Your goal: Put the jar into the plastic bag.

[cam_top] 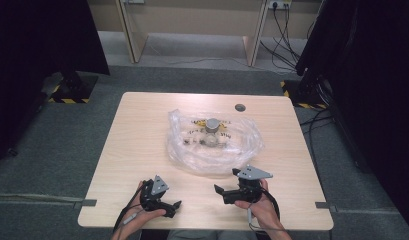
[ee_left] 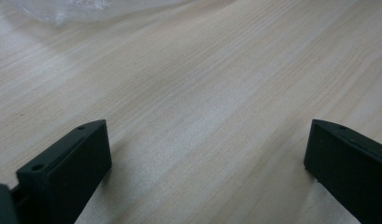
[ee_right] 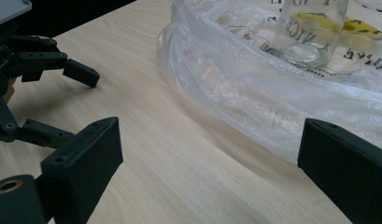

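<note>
Near the table's front edge, the left gripper and right gripper rest spread and empty, apparently poised toward the plastic bag holding a jar.

Crumpled clear plastic bag mid-table, upright glass jar inside

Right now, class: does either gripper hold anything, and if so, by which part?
Nothing is held. The left gripper and right gripper are both open over bare table, short of the plastic bag.
</note>
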`<state>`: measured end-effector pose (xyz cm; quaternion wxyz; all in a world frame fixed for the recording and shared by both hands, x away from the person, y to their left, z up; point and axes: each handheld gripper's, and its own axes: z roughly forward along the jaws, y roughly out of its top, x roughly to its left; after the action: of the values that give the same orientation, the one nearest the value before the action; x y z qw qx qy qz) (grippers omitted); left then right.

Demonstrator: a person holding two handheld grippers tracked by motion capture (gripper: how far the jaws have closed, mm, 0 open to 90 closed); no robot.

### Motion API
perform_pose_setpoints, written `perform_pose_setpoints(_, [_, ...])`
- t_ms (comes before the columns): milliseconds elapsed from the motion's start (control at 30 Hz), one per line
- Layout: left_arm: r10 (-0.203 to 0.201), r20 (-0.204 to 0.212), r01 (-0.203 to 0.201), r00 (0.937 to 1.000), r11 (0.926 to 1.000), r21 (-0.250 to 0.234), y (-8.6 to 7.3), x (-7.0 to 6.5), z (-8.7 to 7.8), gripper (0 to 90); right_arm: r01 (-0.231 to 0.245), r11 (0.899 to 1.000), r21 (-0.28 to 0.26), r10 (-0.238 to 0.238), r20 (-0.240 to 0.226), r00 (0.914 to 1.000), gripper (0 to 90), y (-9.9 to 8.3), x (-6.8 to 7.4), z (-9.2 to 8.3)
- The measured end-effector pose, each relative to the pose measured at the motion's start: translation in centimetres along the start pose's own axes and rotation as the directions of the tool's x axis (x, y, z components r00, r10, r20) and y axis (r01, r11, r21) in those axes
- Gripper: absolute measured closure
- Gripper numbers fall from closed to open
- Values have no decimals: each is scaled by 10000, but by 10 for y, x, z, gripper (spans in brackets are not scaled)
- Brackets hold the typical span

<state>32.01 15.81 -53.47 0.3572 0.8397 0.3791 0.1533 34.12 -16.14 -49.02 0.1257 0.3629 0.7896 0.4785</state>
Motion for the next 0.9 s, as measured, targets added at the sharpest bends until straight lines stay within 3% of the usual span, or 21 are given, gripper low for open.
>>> perform_pose_setpoints(900, [2, -13, -2, 10000, 10000, -3, 0, 0, 0, 0, -31, 10000, 18, 31, 216, 9998, 68, -17, -3, -18])
